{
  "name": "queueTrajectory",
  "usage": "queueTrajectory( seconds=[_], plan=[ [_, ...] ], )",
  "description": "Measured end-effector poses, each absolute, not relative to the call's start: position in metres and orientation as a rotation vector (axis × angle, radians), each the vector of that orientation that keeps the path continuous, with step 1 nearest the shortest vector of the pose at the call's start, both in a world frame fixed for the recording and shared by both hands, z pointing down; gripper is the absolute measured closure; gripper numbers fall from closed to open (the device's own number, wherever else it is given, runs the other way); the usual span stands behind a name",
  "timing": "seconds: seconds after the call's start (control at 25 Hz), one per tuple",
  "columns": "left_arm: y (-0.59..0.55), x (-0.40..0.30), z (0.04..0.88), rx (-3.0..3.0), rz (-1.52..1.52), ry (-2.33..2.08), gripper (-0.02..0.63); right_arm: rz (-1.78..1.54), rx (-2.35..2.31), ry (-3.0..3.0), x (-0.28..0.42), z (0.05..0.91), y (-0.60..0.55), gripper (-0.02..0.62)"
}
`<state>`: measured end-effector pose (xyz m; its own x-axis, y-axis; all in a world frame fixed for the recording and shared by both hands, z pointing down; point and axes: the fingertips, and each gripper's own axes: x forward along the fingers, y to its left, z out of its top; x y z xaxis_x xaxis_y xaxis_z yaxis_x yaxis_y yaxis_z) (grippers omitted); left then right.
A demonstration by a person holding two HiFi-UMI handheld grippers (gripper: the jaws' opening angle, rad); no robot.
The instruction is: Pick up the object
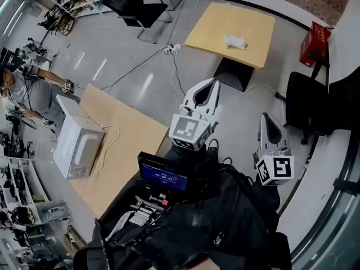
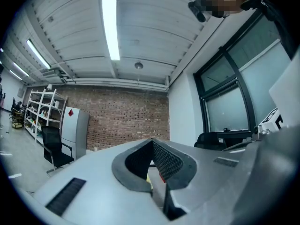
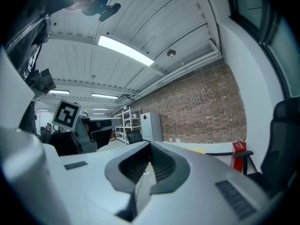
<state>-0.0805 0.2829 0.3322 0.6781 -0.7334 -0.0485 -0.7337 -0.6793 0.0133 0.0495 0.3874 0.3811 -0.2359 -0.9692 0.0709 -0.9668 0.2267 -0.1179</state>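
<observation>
The object, a small white thing point(image 1: 235, 41), lies on a yellow square table point(image 1: 214, 30) at the far side of the room. Both grippers are held well short of it over the grey floor and point toward it. My left gripper point(image 1: 214, 82) is shut with nothing in it; in the left gripper view its tips point(image 2: 152, 142) meet in front of a brick wall. My right gripper point(image 1: 264, 117) is lower and to the right, also shut and empty, tips point(image 3: 150, 145) together. The object itself does not show clearly in either gripper view.
A white microwave point(image 1: 76, 145) sits on a wooden table point(image 1: 132, 139) at the left. Cables point(image 1: 171, 52) cross the floor. Black chairs stand at the back point(image 1: 138, 4) and right point(image 1: 306, 103), a red box point(image 1: 315, 43) near the wall. A person point(image 1: 25, 89) is at far left.
</observation>
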Motion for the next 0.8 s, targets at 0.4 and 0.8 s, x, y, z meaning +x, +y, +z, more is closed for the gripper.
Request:
queueTrajectory(
  seconds=[0.4,0.8],
  plan=[
    [0.218,-0.062,0.339,-2.939,0.166,1.196,0.609,-0.212,-2.007,2.469,0.06,0.391,0.333,0.591],
    [0.11,-0.061,0.334,-2.979,0.233,1.164,0.609,-0.132,-2.038,2.591,0.046,0.387,0.227,0.591]
  ],
)
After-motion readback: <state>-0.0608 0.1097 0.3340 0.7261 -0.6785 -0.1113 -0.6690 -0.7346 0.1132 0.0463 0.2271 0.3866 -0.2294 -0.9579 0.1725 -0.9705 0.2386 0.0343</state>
